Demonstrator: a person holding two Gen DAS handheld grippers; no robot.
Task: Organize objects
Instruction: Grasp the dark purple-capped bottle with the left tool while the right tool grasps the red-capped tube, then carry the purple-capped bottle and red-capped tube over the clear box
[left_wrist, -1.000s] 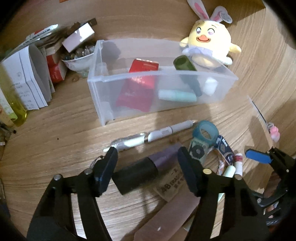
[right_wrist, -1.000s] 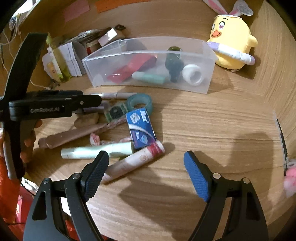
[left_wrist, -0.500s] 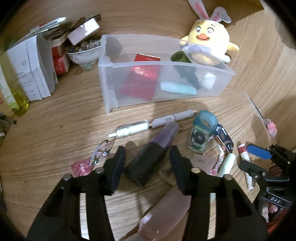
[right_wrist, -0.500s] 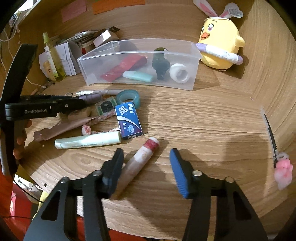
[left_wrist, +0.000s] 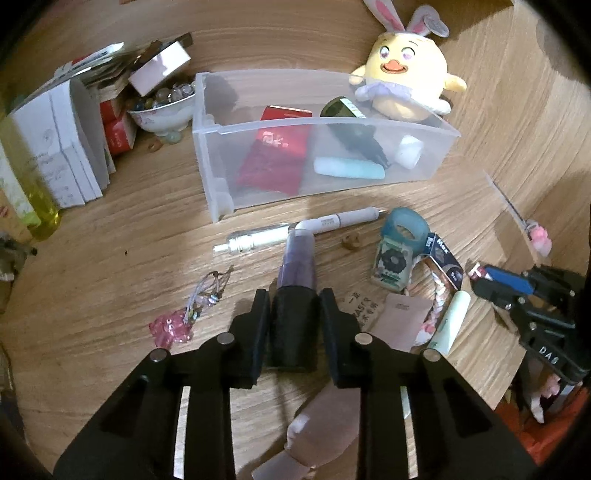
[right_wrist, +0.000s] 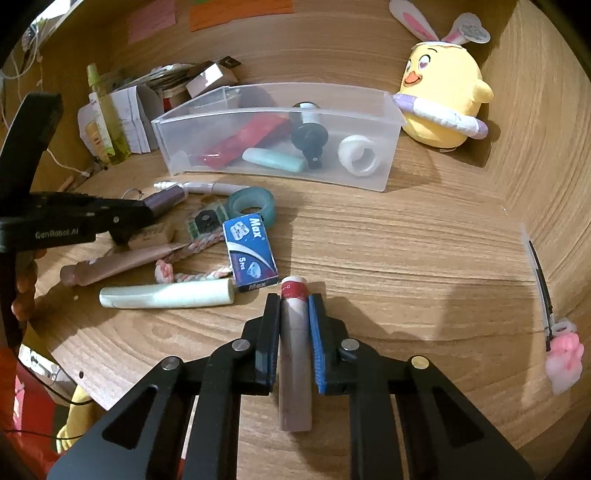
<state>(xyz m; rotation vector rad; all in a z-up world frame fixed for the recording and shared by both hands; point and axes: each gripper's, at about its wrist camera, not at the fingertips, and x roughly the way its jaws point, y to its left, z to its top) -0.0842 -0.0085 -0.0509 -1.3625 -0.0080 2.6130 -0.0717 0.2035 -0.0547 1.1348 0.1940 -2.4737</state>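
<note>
We are gripping two items at once, and both look ready to go into the clear bin (left_wrist: 221, 177). Our left hand-held gripper (left_wrist: 294, 325) is pinching the purple-and-black tube (left_wrist: 295, 295) by its black cap end, the purple body pointing forward toward the white pen (left_wrist: 295, 230) lying just ahead on the surface (left_wrist: 147, 221). Our right hand-held gripper (right_wrist: 293, 332) is pinching the red-capped tube (right_wrist: 293, 325) around its middle, its red-and-white end poking out just beside the blue Max box (right_wrist: 251, 253).

The bin is sitting farther back, next to the yellow chick plush (right_wrist: 443, 99), and is already holding a red packet (left_wrist: 275, 158), a dark bottle (left_wrist: 351, 127), a mint tube (left_wrist: 349, 170) and a white tape roll (right_wrist: 360, 157). Between us and the bin we are looking at the remaining clutter: the teal tape roll (right_wrist: 251, 203), a pale green tube (right_wrist: 166, 295), a pink-brown tube (right_wrist: 122, 258) and a braided cord (right_wrist: 195, 275).

We are judging this as the grasp stage of sorting. Whether either tube is off the surface yet we cannot tell. The next move calls for lifting both clear of the neighbouring items, carrying them over the near wall of the bin, and releasing them into the free space without tangling the two hands.
</note>
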